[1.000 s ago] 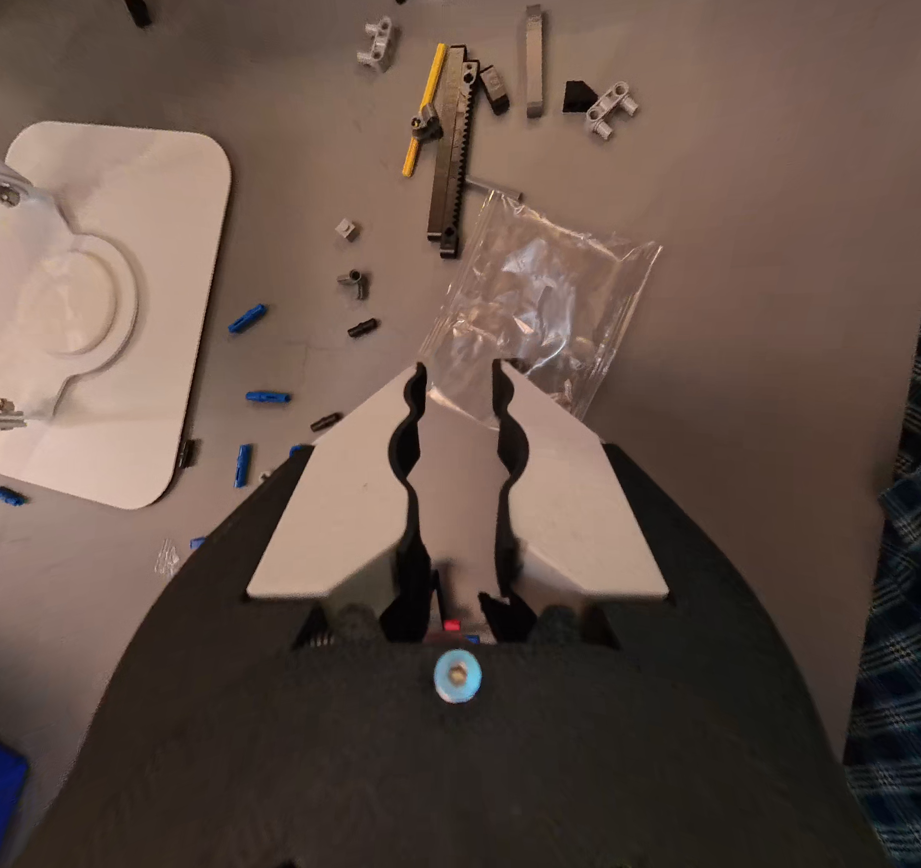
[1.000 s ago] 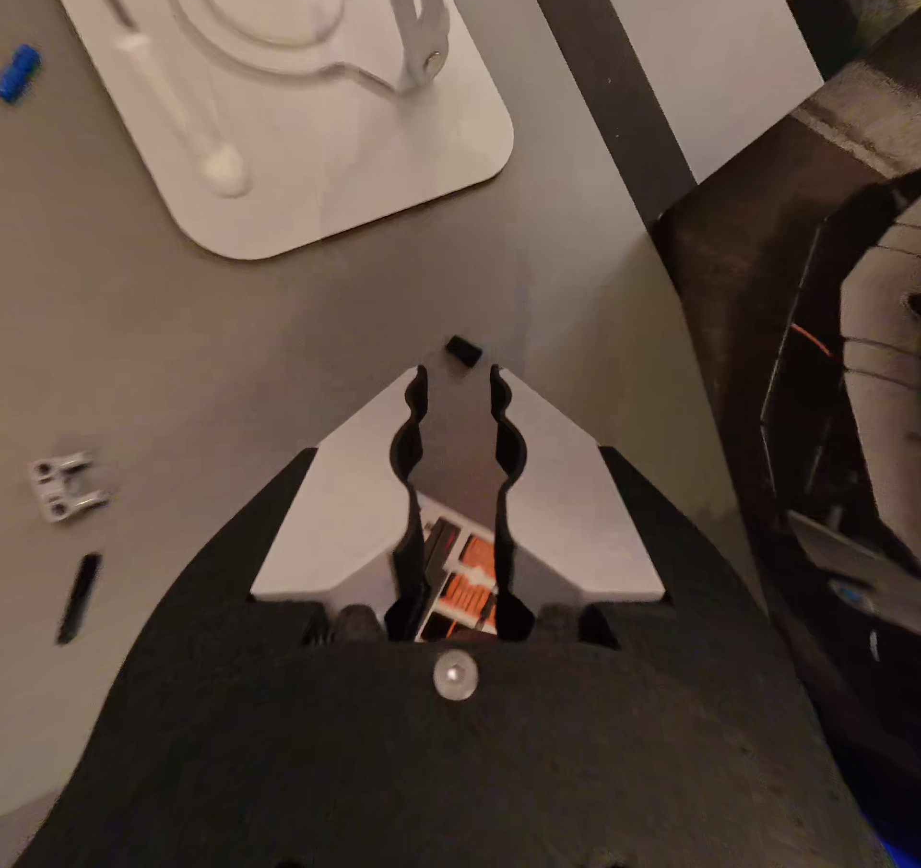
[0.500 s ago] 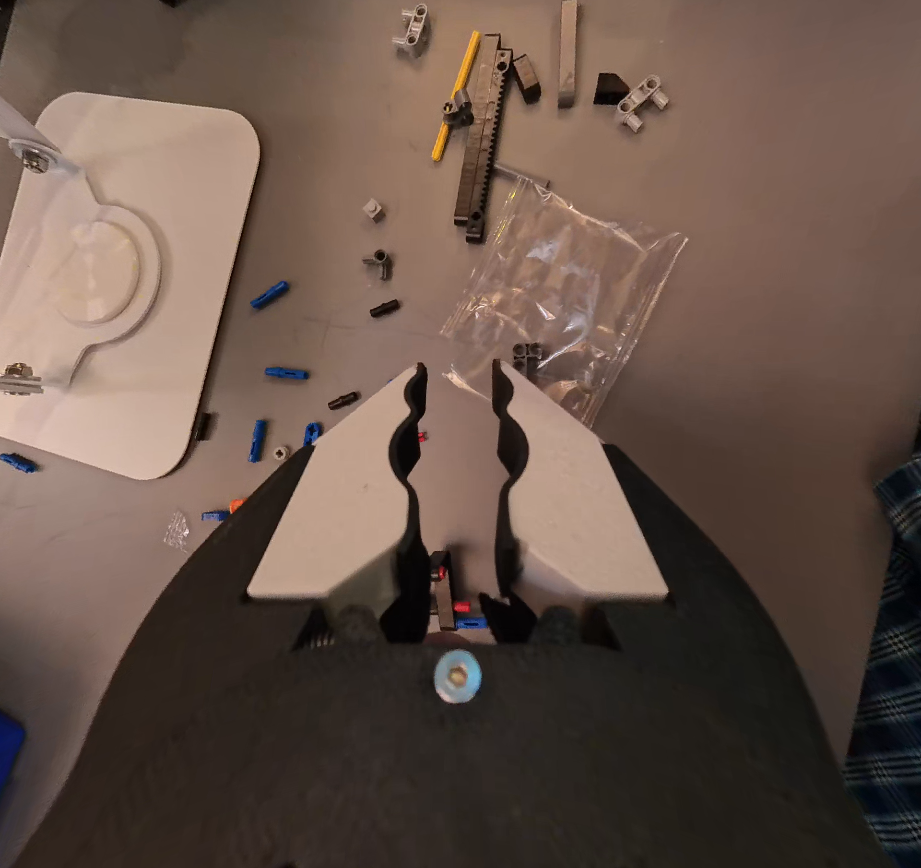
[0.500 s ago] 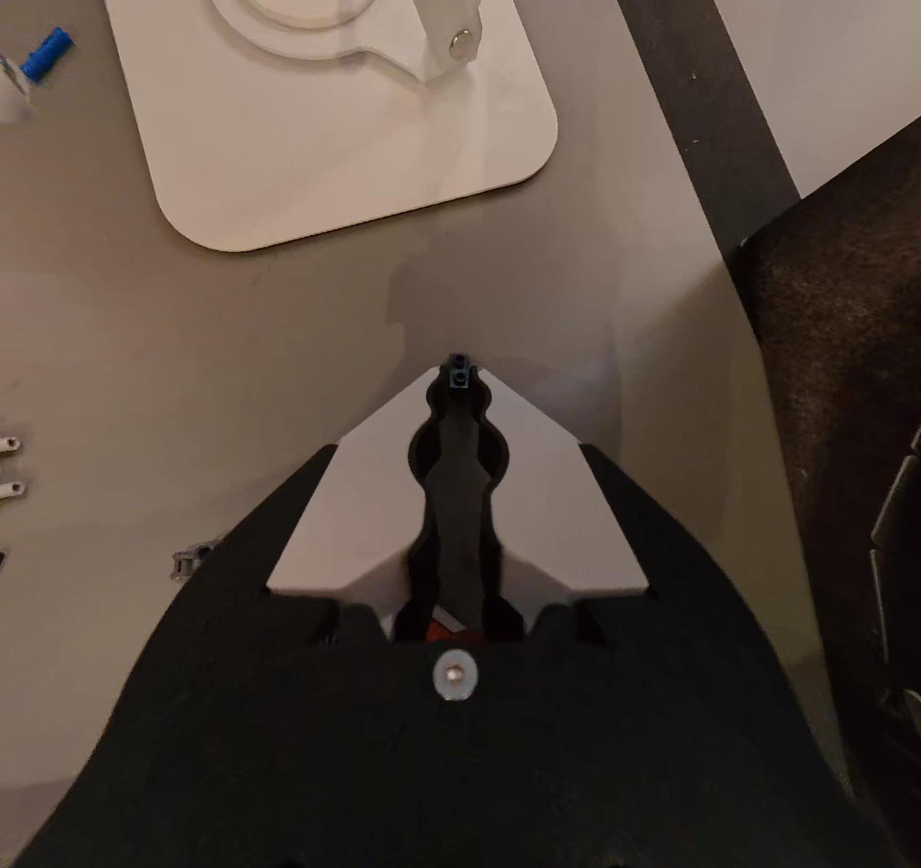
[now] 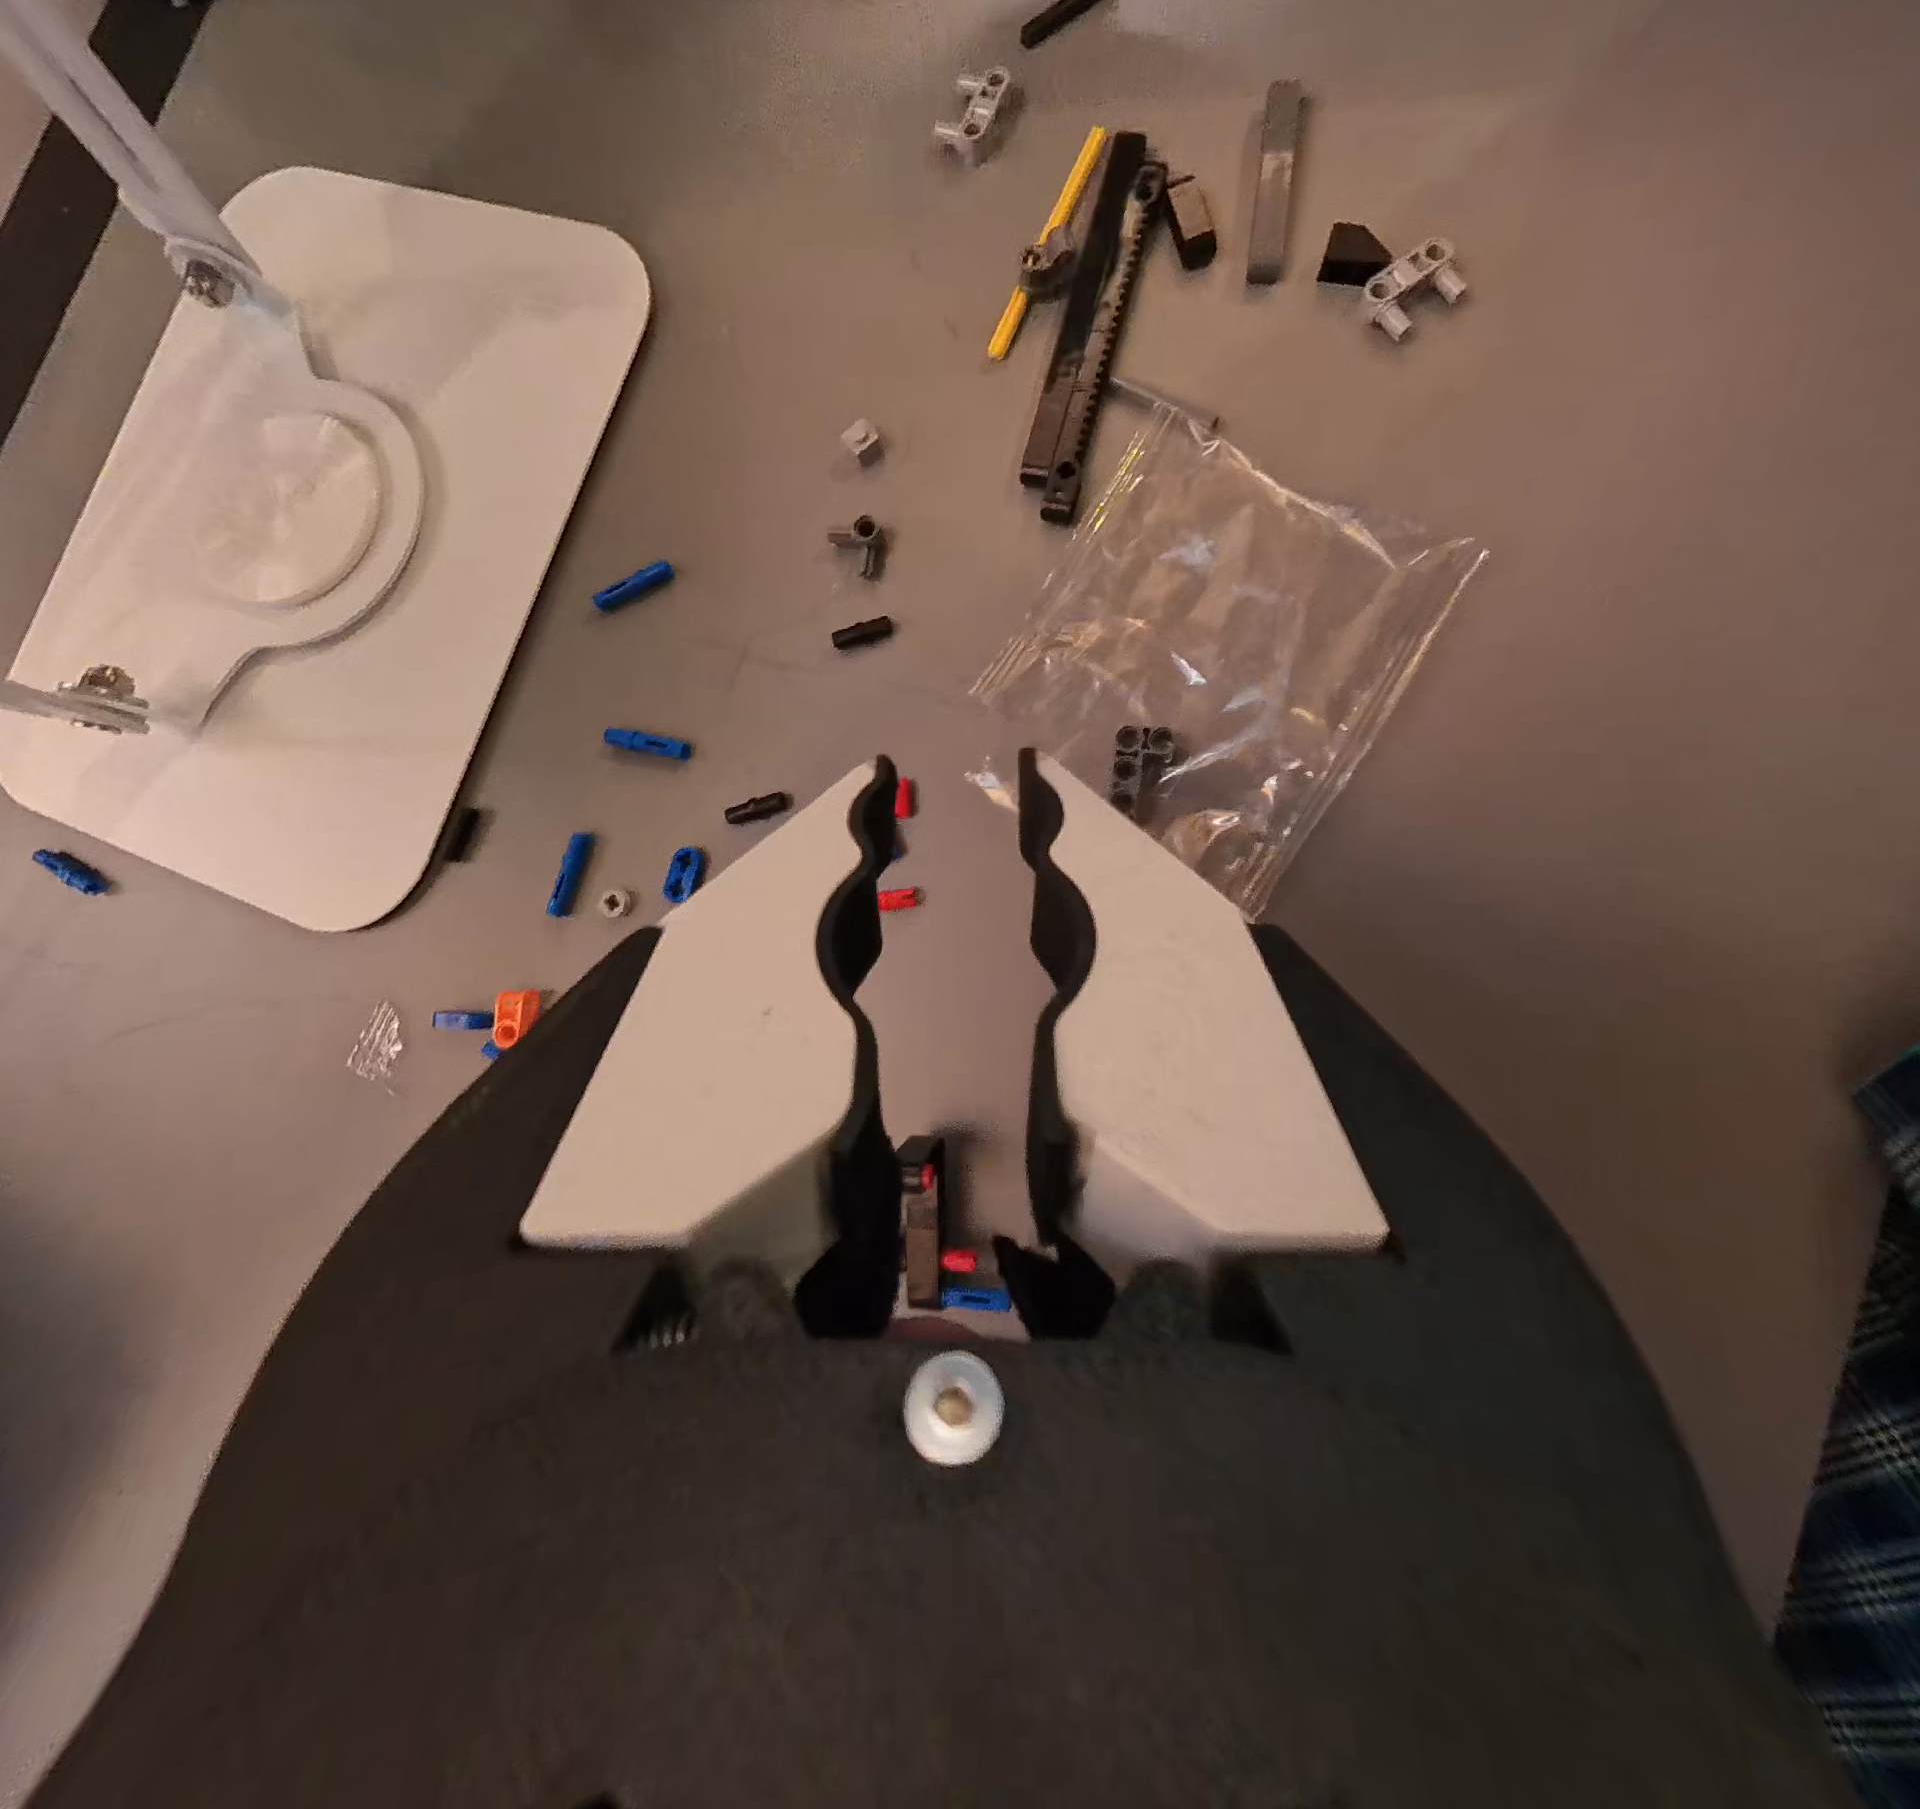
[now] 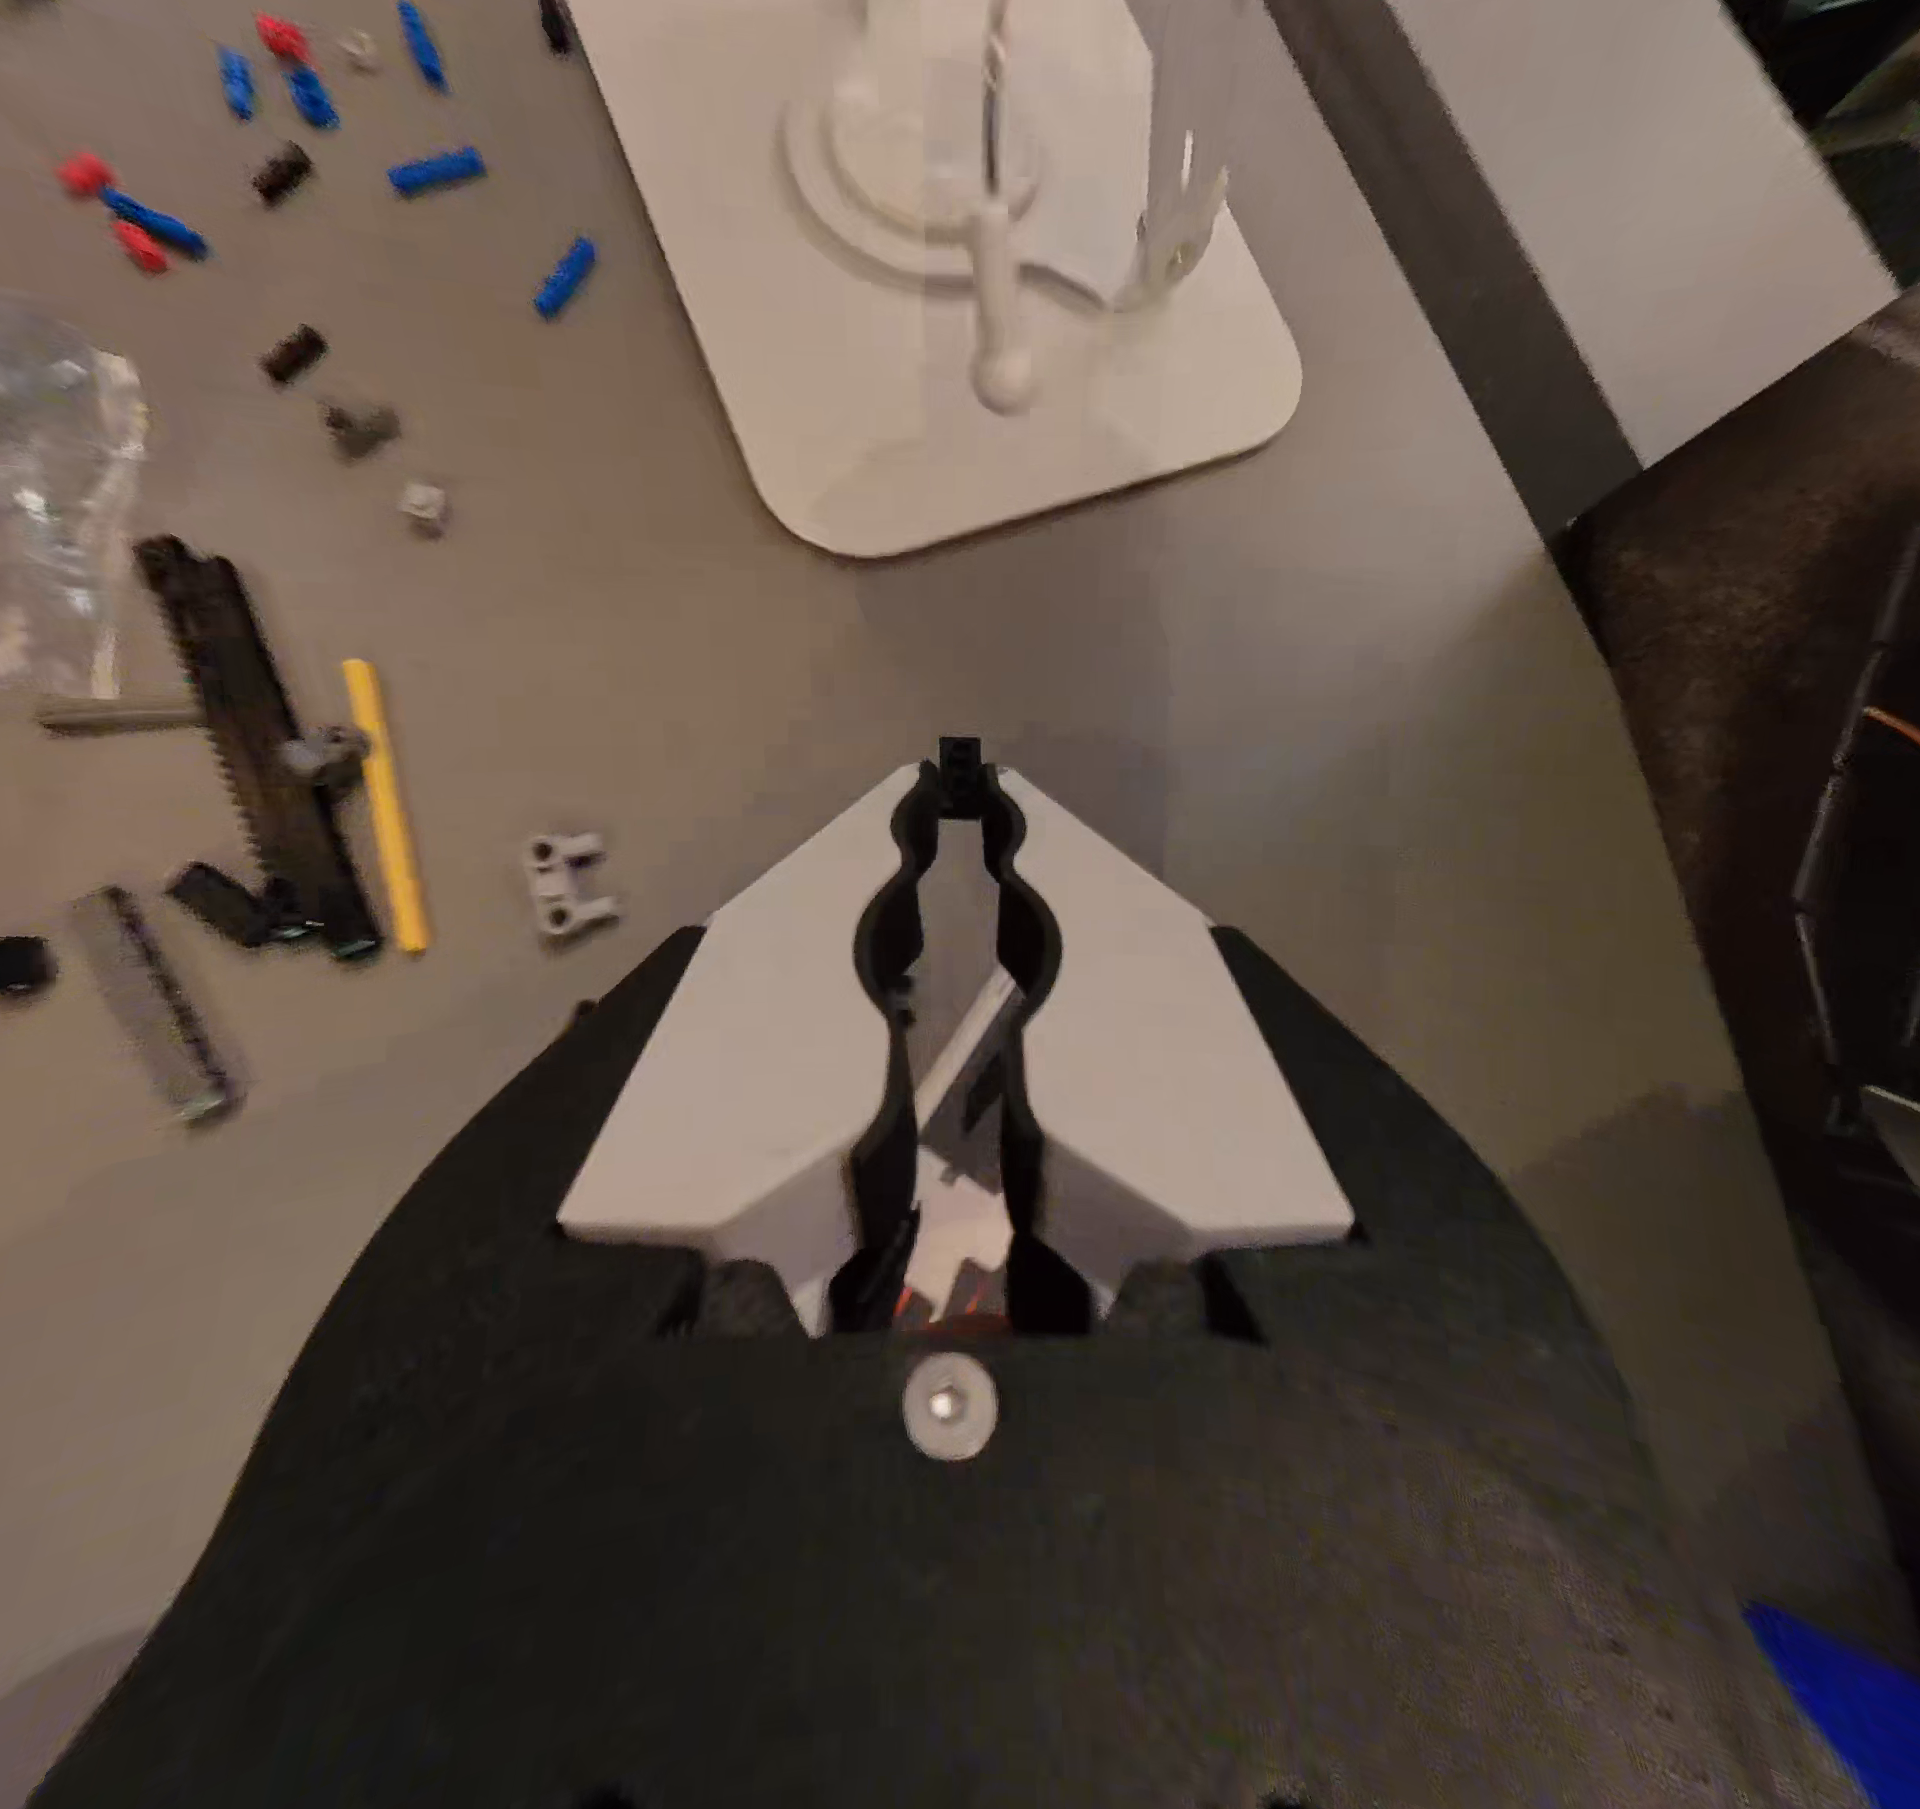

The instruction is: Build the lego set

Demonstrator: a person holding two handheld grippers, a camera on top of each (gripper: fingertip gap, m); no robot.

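My left gripper (image 5: 951,772) is open and empty above the grey table, over small red pins (image 5: 896,897). A black toothed rack (image 5: 1091,325) with a yellow axle (image 5: 1044,242) lies ahead of it, next to a clear plastic bag (image 5: 1226,637). Blue pins (image 5: 632,585) and black pins (image 5: 862,633) are scattered to the left. My right gripper (image 6: 958,772) is shut on a small black lego piece (image 6: 958,760) and holds it above the table. In the right wrist view the rack (image 6: 260,751) and yellow axle (image 6: 387,803) lie at the left.
A white stand base (image 5: 343,554) with a clear holder sits at the left of the table; it also shows in the right wrist view (image 6: 935,253). Grey connectors (image 5: 977,112) and a grey beam (image 5: 1276,180) lie far off. The table edge and a dark chair (image 6: 1766,772) are at the right. The gap from one gripper's tips to the other's is roughly 25 cm. The grey beam (image 5: 1276,180) is about equally far from each gripper, around 20 cm. It turns up in the right wrist view (image 6: 121,978) as well.
My right gripper closed on the small black piece and lifted it, swinging left so the loose parts came into view. My left gripper pulled back and stayed open.
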